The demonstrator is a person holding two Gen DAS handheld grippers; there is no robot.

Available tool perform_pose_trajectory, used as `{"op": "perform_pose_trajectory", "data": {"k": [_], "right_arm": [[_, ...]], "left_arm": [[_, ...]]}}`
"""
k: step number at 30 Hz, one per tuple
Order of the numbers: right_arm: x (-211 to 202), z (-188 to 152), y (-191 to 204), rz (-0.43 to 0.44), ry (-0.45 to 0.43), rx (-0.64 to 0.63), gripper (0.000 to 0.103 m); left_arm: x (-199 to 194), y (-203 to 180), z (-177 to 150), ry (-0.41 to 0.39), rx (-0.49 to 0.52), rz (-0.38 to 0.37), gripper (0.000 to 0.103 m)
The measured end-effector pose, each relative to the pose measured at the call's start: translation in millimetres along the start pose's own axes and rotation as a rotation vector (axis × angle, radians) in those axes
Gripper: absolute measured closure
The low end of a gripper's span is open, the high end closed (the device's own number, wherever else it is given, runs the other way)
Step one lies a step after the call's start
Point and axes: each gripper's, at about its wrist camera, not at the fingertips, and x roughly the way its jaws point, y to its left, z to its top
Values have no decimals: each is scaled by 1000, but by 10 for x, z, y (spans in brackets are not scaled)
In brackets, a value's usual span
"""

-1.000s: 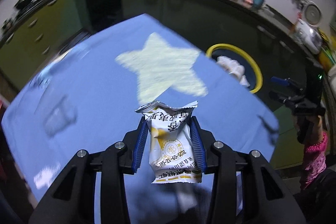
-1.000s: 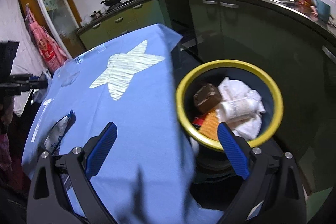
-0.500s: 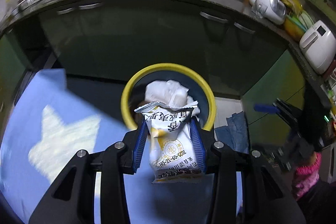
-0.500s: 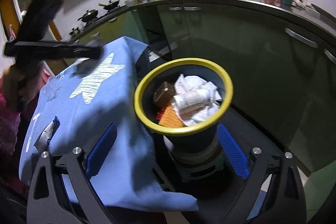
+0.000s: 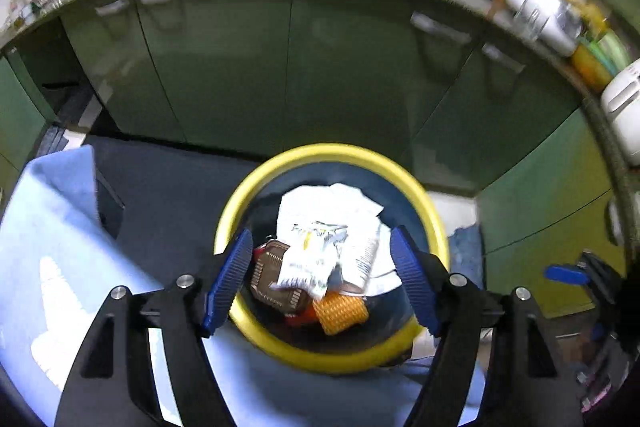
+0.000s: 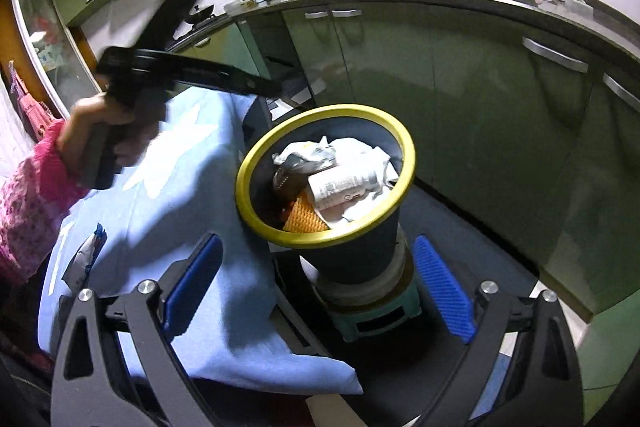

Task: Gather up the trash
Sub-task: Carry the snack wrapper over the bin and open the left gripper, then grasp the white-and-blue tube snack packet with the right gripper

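Observation:
My left gripper (image 5: 322, 269) hangs over the yellow-rimmed dark bin (image 5: 240, 211), its jaws opening, and the white-and-yellow snack packet (image 5: 310, 259) lies loose below them on the trash in the bin, touching neither pad. The right wrist view shows the same bin (image 6: 260, 155) with the packet (image 6: 308, 155) on top of white paper, a brown piece and an orange piece. My right gripper (image 6: 316, 291) stands open and holds nothing, low in front of the bin. Another wrapper (image 6: 86, 259) lies on the blue tablecloth (image 6: 192, 195) at the left.
The bin stands on a small green stool (image 6: 380, 311) beside the table's edge. Green kitchen cabinets (image 6: 460, 115) curve behind it, their counter crowded with a sink, cups and appliances. A person's hand in a pink sleeve (image 6: 32, 195) holds the left gripper above the table.
My left gripper swung from above the table to over the bin, then its jaws parted and the snack packet dropped into the bin. The right gripper shifted a little toward the bin.

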Motion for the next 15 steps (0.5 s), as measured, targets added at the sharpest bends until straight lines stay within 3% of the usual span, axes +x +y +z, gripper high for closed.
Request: {"op": "perform_pose_trajectory", "data": {"k": [4,8,15], "right_arm": [[74,-7,89,19,14,-15,11],[194,7,243,37,39,-40,11],[460,32,819,135,113,-159,11]], "left_arm": [[-826,141,-412,-175,-19,33,19],[-1475,446,-954,-315,-120,59,18],[-2220,1075,-2278,-491,-348,284,17]]}}
